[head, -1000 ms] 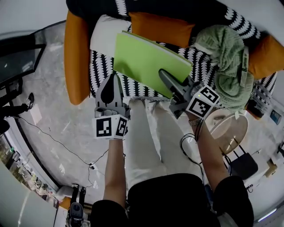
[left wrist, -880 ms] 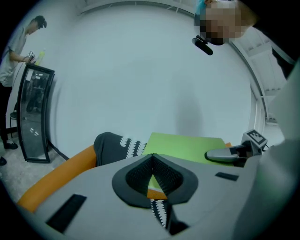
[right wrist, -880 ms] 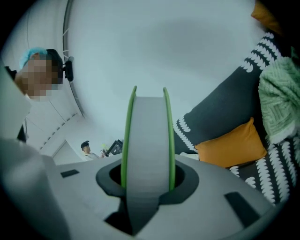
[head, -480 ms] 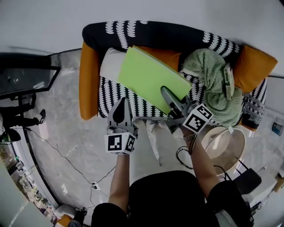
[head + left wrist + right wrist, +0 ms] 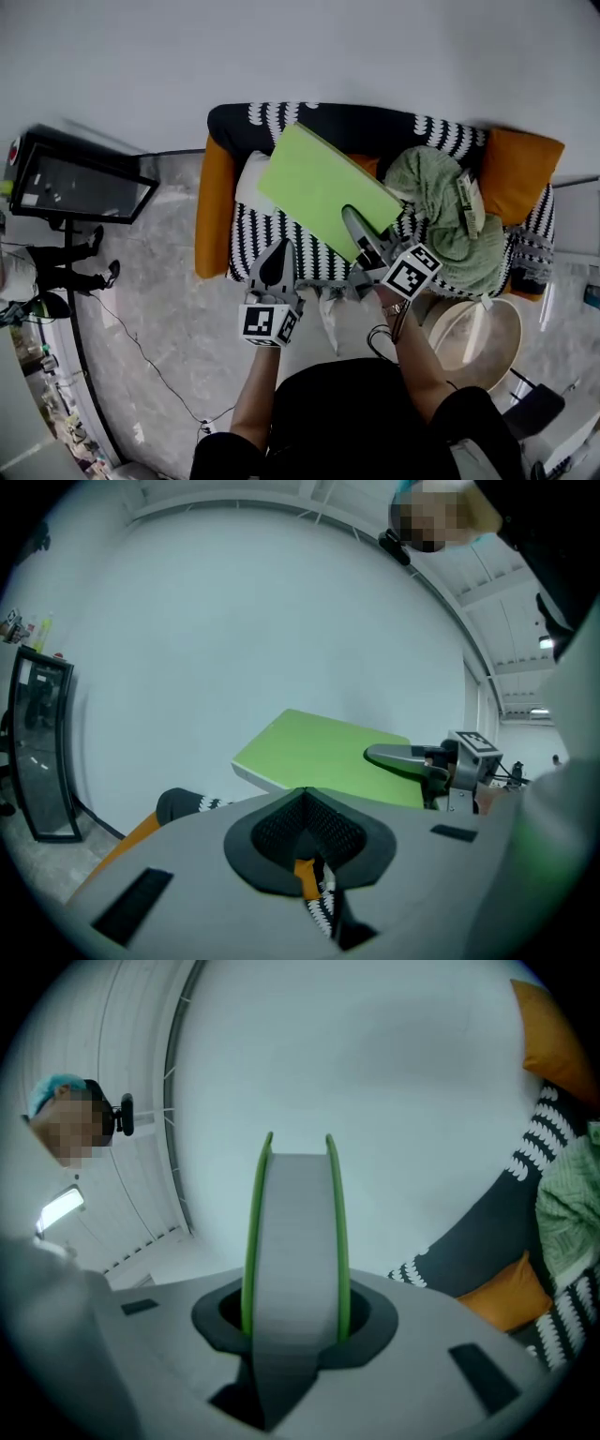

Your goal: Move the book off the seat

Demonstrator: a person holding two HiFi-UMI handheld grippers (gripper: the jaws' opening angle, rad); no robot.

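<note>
Right claw [image 5: 360, 240] clamps the green book [image 5: 314, 183] above the sofa [image 5: 375, 127].

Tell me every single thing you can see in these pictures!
book: one, green, held up over the sofa
sofa: one, black with white pattern, against the wall
orange cushions: three that I can see, on the sofa
white cushion: one, on the sofa, partly under the book
blanket: one, green, bunched on the sofa
table: one, round, pale wood, in front of the sofa
glass case: one, black frame, on the floor
cable: one, black, on the grey floor
left gripper: grey, shut, empty
right gripper: grey, shut on the book
</note>
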